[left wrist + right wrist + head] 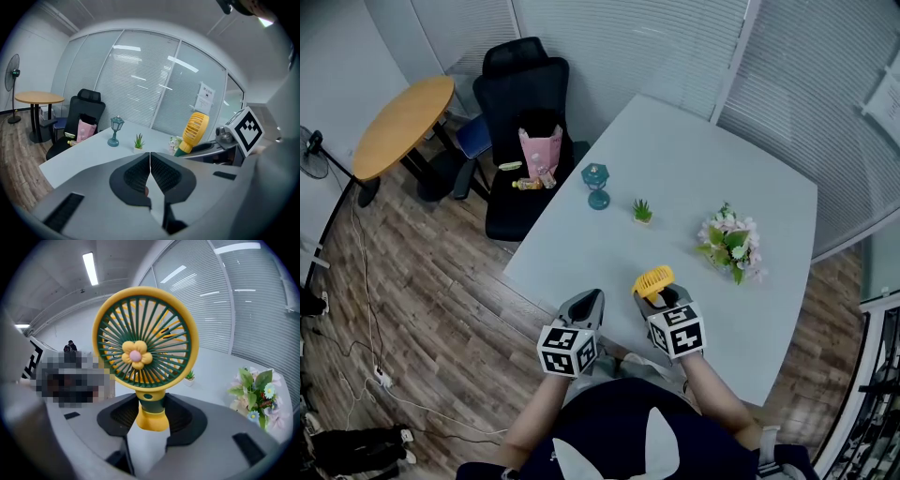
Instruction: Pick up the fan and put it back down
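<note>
Slatted blinds [628,47] wall off the room on the far side, and wood flooring [422,272] runs down my left. Over it stands the big white table [694,159], its near edge right in front of me. Off its left corner is a black office chair [525,84] with a pink bag [540,150] on the seat, and further left a round wooden table [398,122].

On the white table, well apart from one another, stand a pale flower bouquet [729,242] to the right, a small teal lantern [596,186] toward the chair side, and a tiny potted plant [642,211] between those two.

Nearest to me is the yellow fan [653,280], over the table's near edge. My right gripper [151,416] has it clamped by the stem, one pad on each side of the green neck just above the yellow foot, with the round grille and its flower hub standing up above the jaws. I cannot tell whether the foot touches the tabletop.

My left gripper [150,164] hangs just beside the right one with its jaws pressed together on nothing.
</note>
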